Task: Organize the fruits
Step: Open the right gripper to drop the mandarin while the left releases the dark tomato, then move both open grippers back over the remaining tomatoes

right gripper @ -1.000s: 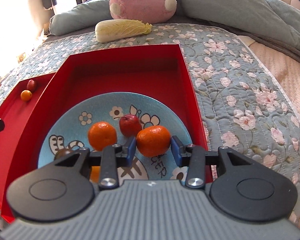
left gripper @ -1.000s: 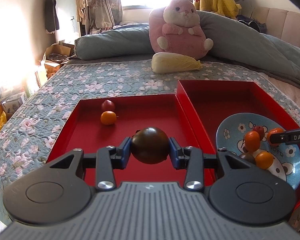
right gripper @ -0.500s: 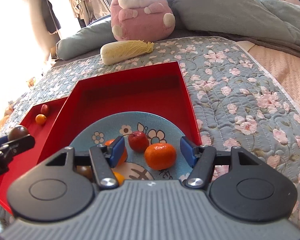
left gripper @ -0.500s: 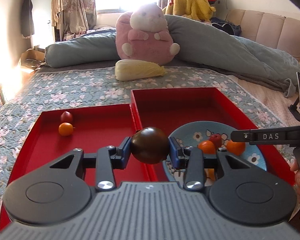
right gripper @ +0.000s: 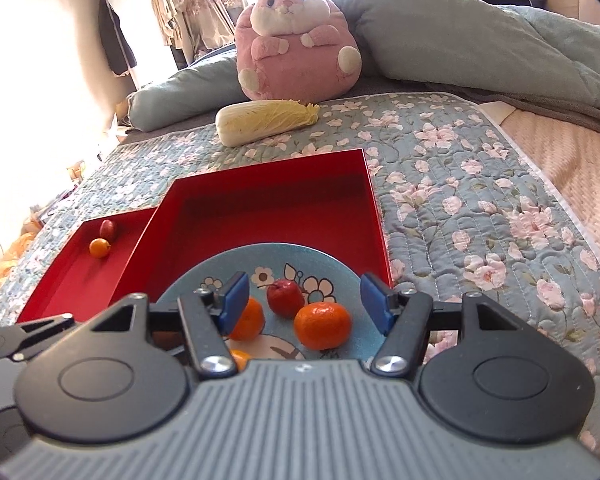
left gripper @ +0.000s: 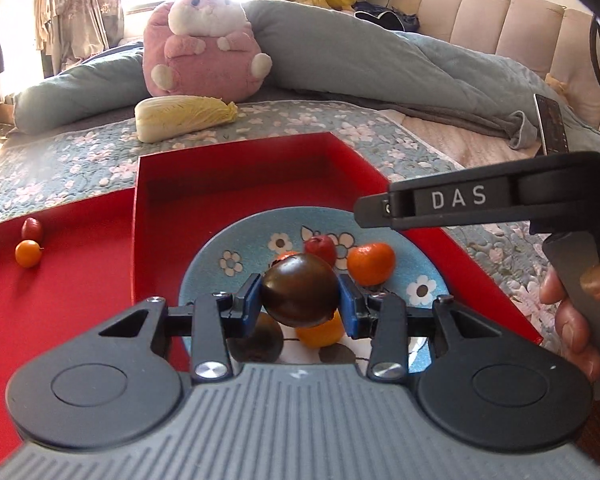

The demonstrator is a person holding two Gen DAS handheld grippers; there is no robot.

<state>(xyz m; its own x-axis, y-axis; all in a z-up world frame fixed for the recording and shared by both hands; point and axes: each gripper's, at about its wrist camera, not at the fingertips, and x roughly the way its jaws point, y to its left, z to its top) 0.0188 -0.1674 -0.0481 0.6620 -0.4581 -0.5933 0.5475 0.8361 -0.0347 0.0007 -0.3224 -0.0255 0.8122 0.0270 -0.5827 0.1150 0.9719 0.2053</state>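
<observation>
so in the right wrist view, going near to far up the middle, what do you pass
orange → small red fruit → plate → far wall of red box → cabbage → pink plush toy

The left gripper (left gripper: 300, 300) points forward and downward, and its two blue pads (left gripper: 251, 300) press on both sides of a dark brown fruit (left gripper: 300, 296), which is held clear above the surface. The right gripper (right gripper: 304, 300) also tilts downward; its jaws stand apart and the blue pads (right gripper: 374, 300) touch nothing. In the left wrist view, the right gripper enters from the right side, and the person's right hand (left gripper: 576, 304) wraps its fingers around the handle.
</observation>
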